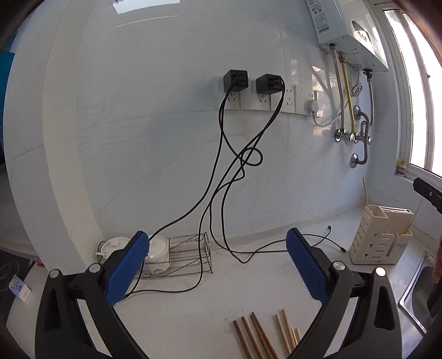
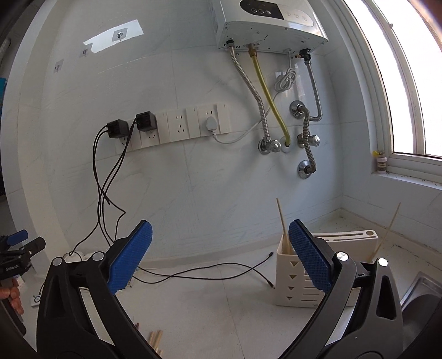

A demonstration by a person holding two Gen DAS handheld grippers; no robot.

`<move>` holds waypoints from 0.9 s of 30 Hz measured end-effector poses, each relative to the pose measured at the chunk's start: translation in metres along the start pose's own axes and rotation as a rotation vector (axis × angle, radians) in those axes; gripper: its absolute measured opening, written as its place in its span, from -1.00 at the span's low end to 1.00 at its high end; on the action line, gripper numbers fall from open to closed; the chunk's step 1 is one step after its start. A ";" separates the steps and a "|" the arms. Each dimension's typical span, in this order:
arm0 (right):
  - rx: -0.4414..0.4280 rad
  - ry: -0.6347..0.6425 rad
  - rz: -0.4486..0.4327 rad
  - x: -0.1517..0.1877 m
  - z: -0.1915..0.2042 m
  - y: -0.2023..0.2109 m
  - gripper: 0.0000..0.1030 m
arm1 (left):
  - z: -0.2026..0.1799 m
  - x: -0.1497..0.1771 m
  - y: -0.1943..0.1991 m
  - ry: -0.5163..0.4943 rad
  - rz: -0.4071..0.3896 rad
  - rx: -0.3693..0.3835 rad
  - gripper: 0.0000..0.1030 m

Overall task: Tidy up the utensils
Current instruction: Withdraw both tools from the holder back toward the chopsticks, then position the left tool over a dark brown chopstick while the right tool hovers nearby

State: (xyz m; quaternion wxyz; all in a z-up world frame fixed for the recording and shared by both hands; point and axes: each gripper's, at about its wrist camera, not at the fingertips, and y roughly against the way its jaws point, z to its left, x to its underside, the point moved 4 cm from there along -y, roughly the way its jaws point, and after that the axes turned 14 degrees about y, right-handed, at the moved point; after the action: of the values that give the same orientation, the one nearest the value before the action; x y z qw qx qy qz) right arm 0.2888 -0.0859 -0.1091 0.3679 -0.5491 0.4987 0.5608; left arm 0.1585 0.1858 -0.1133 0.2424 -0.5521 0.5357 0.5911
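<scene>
Several dark brown chopsticks and several pale wooden chopsticks lie loose on the white counter, just below my left gripper. Its blue pads stand wide open with nothing between them. A cream slotted utensil holder stands at the right by the wall. In the right wrist view the utensil holder is close ahead, partly behind the right pad, with one pale chopstick upright in it and another chopstick leaning further right. My right gripper is open and holds nothing. The ends of the pale chopsticks show at the bottom.
Black cables hang from wall chargers and trail across the counter. A wire rack and a white lidded pot stand at the left by the wall. A steel sink lies at the right. A water heater with hoses hangs above.
</scene>
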 end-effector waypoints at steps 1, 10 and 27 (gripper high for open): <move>-0.014 0.002 0.023 0.006 0.007 -0.002 0.84 | 0.004 0.008 -0.001 0.009 0.029 -0.006 0.90; -0.105 0.055 0.219 0.058 0.057 -0.019 0.84 | 0.028 0.095 -0.038 0.152 0.454 -0.061 0.89; -0.169 -0.004 0.401 0.107 0.076 -0.026 0.84 | 0.036 0.192 -0.109 0.144 0.844 -0.219 0.77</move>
State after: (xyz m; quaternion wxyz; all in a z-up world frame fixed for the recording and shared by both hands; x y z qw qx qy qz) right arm 0.2815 -0.0211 -0.2263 0.2025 -0.4666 0.5484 0.6638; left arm 0.1877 0.1934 -0.3347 -0.1182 -0.3472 0.6639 0.6517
